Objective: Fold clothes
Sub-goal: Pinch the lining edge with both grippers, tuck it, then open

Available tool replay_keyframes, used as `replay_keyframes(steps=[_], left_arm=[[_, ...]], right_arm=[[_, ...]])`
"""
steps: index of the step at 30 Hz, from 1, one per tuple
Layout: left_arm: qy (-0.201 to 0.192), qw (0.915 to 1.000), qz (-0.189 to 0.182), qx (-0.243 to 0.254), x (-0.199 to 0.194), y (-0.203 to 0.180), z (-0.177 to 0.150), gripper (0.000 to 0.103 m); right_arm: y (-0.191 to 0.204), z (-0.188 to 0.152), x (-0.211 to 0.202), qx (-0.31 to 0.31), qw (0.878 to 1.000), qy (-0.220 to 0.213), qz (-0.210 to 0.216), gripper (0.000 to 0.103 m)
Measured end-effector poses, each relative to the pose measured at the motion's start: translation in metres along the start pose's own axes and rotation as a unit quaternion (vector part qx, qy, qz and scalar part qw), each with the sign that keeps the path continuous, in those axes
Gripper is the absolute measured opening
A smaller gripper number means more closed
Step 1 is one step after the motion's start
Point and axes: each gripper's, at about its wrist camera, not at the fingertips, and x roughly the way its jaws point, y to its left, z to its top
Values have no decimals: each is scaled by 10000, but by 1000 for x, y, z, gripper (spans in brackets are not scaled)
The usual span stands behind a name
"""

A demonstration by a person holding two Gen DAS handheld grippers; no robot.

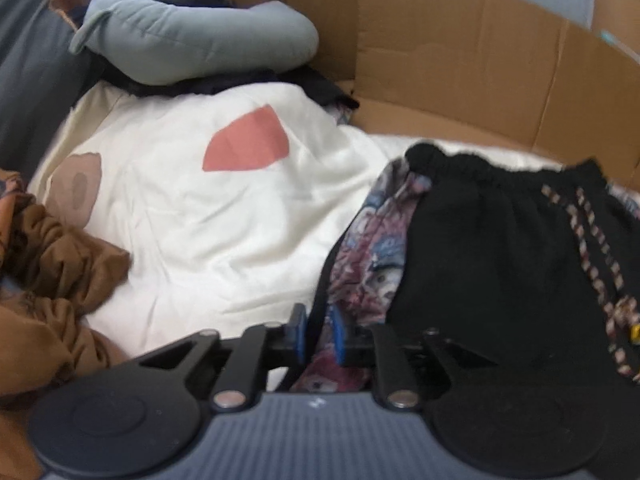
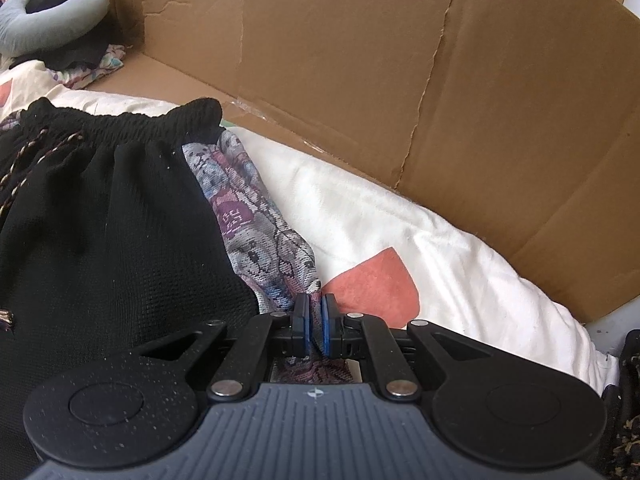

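Observation:
Black shorts (image 1: pixel 488 248) with an elastic waistband, a braided drawstring (image 1: pixel 592 248) and patterned purple-blue side panels (image 1: pixel 372 248) lie flat on a white duvet (image 1: pixel 200 220). My left gripper (image 1: pixel 319 332) is at the shorts' left side edge. Its blue pads stand a little apart, with a thin dark fabric edge running loosely between them. In the right wrist view the shorts (image 2: pixel 100 220) fill the left half. My right gripper (image 2: pixel 316 320) is shut on the lower end of the patterned side panel (image 2: pixel 256 220), with the cloth pinched between its pads.
A cardboard wall (image 1: pixel 460 60) (image 2: pixel 400 60) stands behind and to the right of the duvet. A grey neck pillow (image 1: pixel 192 32) rests on dark clothes at the back left. A crumpled brown garment (image 1: pixel 52 280) lies at the left edge.

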Motion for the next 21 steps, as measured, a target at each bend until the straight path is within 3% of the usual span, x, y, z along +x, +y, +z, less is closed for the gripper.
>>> replay_keyframes(steps=[3,9,15,21], left_arm=[[39,10000,22,35,2,-1,0,20],[25,9978,232,624,0,-15,-1,5],[-125,9963,705,467,-5,2,3,4],[71,9955,803,506,4,-3,8,8]], right_arm=[[1,-1,0,-36,10000,-2,-4,4],[3,-2,-1,-133,9999,-48,-67,3],[3,3,-10,-235,9985,-239,-428,2],[7,5,10,-138,9982,103,-576,4]])
